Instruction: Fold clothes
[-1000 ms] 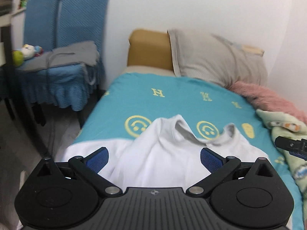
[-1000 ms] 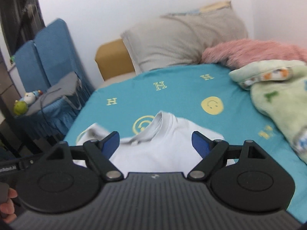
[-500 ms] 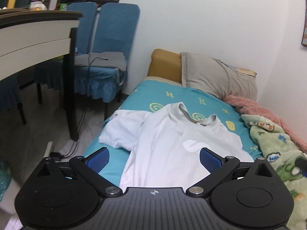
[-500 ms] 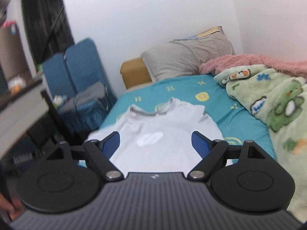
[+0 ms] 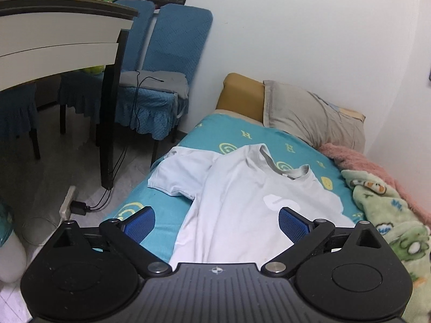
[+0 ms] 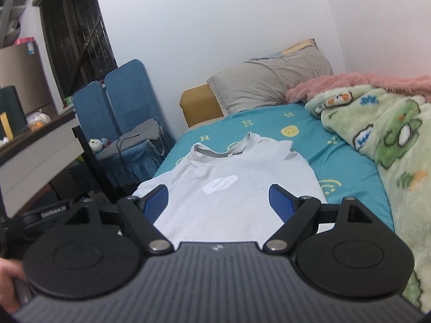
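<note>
One bed (image 5: 237, 137) in teal sheet, far larger in view than a second ago: both cameras pulled well back and up, away from close over the cloth. Piled along its right edge, a green blanket (image 6: 390, 145) and a pink one (image 6: 350, 83); at the head, a grey pillow (image 5: 304, 113). Spread flat along the middle, front up, collar toward the pillow: the white T-shirt (image 5: 242, 202), one sleeve (image 5: 177, 175) out toward the left edge, the other not clearly seen. No fold visible anywhere. Left gripper (image 5: 215, 224) above the hem end, fingers (image 5: 140, 223) wide apart, empty. Right gripper (image 6: 218, 202) likewise, apart and empty. Probably a step back for an overview before any grasp.
</note>
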Available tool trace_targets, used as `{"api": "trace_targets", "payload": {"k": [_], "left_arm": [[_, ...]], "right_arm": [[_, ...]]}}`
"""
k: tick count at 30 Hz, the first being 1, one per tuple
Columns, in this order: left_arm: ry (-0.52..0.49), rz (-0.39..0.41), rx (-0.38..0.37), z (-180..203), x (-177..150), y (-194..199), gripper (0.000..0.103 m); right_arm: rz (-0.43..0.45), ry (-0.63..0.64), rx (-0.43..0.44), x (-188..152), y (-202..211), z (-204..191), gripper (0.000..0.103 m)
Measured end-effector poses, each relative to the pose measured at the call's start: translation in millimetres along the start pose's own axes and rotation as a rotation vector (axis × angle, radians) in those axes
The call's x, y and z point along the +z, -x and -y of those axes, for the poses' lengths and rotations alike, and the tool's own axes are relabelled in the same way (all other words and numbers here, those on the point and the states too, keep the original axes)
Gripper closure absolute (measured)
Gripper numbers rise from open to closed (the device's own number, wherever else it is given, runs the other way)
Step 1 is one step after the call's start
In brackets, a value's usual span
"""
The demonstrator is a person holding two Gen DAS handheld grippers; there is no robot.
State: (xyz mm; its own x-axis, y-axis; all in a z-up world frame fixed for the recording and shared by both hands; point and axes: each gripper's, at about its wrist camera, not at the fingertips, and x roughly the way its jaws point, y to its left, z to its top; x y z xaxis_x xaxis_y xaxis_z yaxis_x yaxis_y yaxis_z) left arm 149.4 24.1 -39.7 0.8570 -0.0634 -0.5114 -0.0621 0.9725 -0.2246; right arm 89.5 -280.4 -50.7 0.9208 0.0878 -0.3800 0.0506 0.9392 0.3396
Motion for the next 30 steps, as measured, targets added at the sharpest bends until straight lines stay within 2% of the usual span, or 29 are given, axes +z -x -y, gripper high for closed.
{"api": "trace_targets", "payload": {"k": [3,6,11,19,25,30], "left_arm": [[-0.076,0.035,0.014,-1,-13,-6,0.004],[-0.115,0.033,0.019,-4,-25,-18,0.004],[-0.081,-0.039,0.020,-18,-36,-47,0.004],[-0.072,-0.067,0.040,-27,-41,-69,0.004],[0.040,-0.124,0.010,-45,-41,-84,0.008],[0.045,-0.138,0.011,-46,-45,-95,0.008]], "right_arm": [[0.006,0.008,-0.001,-6,-8,-1,0.020],[0.011,0.016,-0.003,-13,-16,-3,0.020],[0.005,0.013,-0.016,-23,-30,0,0.020],[-0.023,-0.021,-0.062,-33,-46,9,0.020],[-0.018,-0.026,-0.093,-40,-53,1,0.020],[-0.030,-0.003,-0.099,-52,-65,-6,0.020]]}}
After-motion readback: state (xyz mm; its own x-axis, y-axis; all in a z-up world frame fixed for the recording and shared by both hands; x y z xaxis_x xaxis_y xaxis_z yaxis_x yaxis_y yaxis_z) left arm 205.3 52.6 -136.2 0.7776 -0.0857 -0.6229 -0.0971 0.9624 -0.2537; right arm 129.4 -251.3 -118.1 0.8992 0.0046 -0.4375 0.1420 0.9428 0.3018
